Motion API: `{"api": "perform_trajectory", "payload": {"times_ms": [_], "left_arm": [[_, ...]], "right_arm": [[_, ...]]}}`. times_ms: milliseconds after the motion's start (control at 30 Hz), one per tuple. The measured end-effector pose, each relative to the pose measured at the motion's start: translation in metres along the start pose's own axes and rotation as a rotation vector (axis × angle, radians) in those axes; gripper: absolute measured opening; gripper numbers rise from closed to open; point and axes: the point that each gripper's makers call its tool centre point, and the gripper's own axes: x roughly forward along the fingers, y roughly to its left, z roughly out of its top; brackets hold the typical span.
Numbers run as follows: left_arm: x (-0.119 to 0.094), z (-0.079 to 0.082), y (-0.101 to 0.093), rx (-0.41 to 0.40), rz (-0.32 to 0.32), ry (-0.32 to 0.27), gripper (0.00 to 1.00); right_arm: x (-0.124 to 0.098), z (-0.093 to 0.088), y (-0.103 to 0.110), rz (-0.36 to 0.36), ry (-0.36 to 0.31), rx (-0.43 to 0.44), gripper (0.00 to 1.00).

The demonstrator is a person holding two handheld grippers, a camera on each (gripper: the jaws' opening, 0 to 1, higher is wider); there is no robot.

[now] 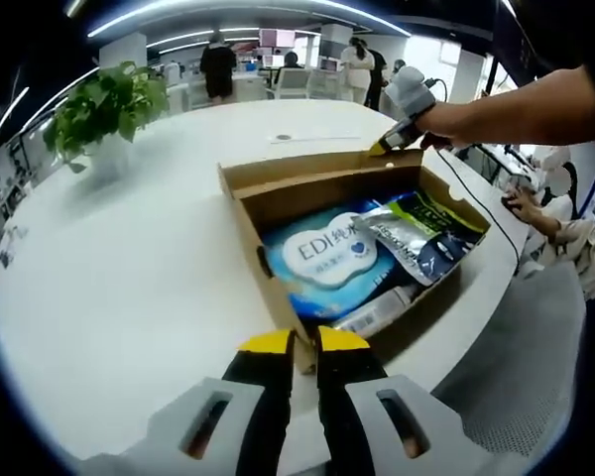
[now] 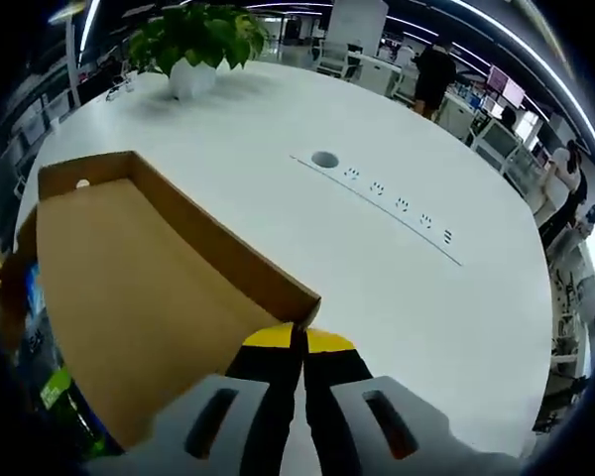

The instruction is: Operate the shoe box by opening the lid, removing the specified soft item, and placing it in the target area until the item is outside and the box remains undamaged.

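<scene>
A brown cardboard shoe box (image 1: 246,213) lies open on the white round table (image 1: 129,288). Inside it are a blue and white wipes pack (image 1: 327,256), a silver and green pouch (image 1: 416,233) and a flat white pack (image 1: 377,310). My left gripper (image 1: 305,342) is shut on the box's near corner wall. The lid (image 1: 297,169) stands raised at the far side. My right gripper (image 1: 382,149), at the end of a person's arm, pinches its corner. In the right gripper view, the right gripper (image 2: 296,337) is shut on the edge of the lid (image 2: 129,278), whose plain inner face shows.
A potted plant (image 1: 104,104) (image 2: 193,35) stands far back on the table. A cable hole (image 2: 324,159) and a row of sockets (image 2: 402,206) lie beyond the lid. The table edge (image 1: 496,268) runs close behind the box. People sit and stand around.
</scene>
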Motion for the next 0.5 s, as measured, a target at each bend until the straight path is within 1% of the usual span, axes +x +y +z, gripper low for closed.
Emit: {"api": "perform_trajectory", "payload": {"times_ms": [100, 200, 400, 500], "left_arm": [[0.0, -0.0001, 0.0009, -0.018, -0.008, -0.004, 0.05], [0.0004, 0.0002, 0.0008, -0.012, -0.005, -0.005, 0.05], [0.0002, 0.0004, 0.0011, -0.028, -0.006, -0.007, 0.05], [-0.0013, -0.0007, 0.007, -0.03, 0.005, -0.008, 0.05]], "right_arm": [[0.0027, -0.0025, 0.0007, 0.002, 0.01, -0.005, 0.0], [0.003, -0.0014, 0.0006, 0.002, 0.011, -0.002, 0.0], [0.0016, -0.0017, 0.0009, 0.003, 0.006, 0.001, 0.0], [0.0005, -0.0009, 0.0048, 0.008, -0.001, -0.002, 0.0]]}}
